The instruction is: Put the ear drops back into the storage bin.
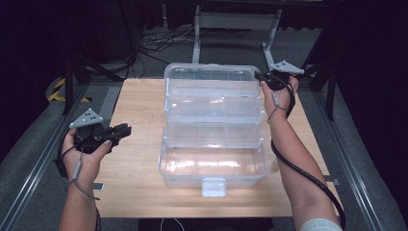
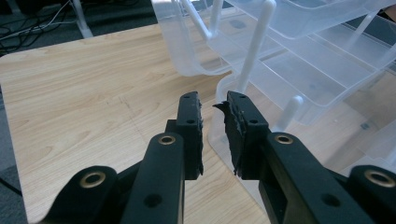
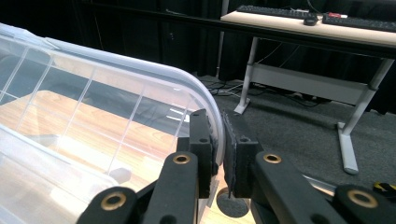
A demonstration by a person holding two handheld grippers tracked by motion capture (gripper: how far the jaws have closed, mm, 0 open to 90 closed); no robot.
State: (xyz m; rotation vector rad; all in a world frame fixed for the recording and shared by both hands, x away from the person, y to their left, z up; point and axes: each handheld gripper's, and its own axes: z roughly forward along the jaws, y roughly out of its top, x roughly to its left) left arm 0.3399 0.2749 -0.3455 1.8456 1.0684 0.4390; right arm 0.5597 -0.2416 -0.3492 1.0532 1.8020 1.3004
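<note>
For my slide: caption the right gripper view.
Right tool pinching the rim of the clear plastic lid of an open organizer box.

The open clear box point(image 1: 214, 130) blocks mid-table; bare table point(image 1: 139, 110) lies left.

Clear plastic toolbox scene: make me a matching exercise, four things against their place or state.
Things:
1. right gripper
2. left gripper
3. latch
4. lid

Places or states:
A. at the front wall of the box, nearest the person
B. jaws pinched on the lid's rim at the far right corner
C. swung open at the far side of the table
D. held over the bare wood left of the box, nothing between its jaws

Pairs: 1-B, 2-D, 3-A, 4-C
</note>
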